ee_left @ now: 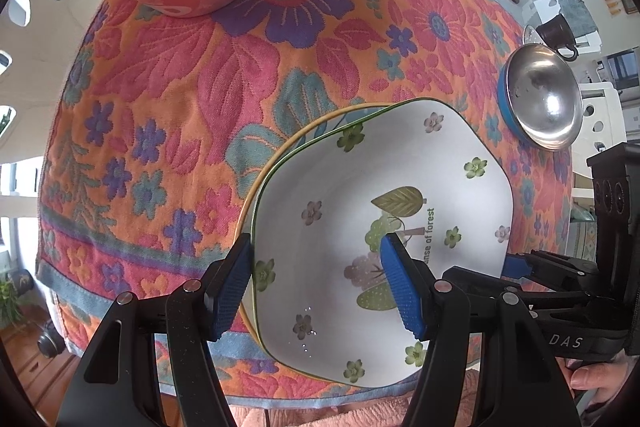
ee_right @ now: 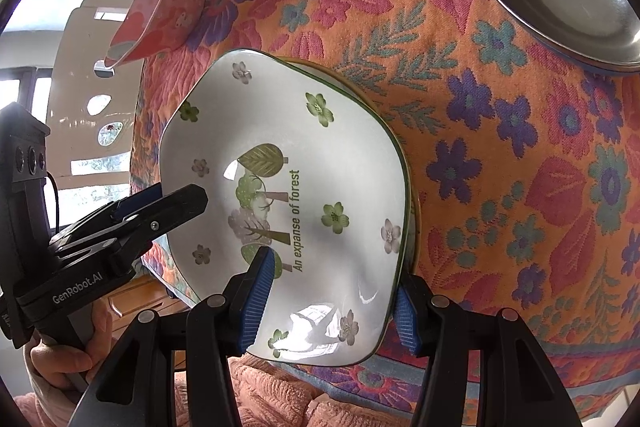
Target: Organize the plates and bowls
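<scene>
The plate [ee_right: 304,163] reads "An expanse of forest". The left gripper [ee_left: 316,283], marked "GenRobot.AI", and the right gripper [ee_right: 328,303], marked "DAS", each straddle its rim; whether they clamp is unclear.

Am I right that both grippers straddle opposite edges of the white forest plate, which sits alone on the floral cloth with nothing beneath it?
Not quite. The white forest plate is not alone: it rests on a second plate, whose yellow rim shows beside it in the left wrist view. The rest stands: the left gripper and right gripper straddle opposite edges, over the floral cloth.
</scene>
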Tool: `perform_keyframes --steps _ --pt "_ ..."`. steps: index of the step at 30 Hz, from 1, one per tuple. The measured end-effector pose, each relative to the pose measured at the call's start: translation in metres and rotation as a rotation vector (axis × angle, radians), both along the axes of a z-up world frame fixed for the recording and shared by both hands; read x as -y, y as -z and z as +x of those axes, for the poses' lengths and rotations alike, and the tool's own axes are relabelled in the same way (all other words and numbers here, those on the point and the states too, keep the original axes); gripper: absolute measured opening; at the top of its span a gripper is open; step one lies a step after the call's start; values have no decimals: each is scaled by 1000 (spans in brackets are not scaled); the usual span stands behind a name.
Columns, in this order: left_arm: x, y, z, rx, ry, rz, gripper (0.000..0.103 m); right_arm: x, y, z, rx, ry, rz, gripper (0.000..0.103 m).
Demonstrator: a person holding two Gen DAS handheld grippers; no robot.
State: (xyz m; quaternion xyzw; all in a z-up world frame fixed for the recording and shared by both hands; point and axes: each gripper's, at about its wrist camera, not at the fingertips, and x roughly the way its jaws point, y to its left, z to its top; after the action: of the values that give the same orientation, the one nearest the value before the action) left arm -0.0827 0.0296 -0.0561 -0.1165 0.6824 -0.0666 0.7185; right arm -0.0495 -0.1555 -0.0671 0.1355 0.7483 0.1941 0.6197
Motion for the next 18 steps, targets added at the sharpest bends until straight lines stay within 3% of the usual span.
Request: perform_keyframes --steps 18 --pt "1 0 0 -34 11 22 61 -1 4 2 -9 9 4 53"
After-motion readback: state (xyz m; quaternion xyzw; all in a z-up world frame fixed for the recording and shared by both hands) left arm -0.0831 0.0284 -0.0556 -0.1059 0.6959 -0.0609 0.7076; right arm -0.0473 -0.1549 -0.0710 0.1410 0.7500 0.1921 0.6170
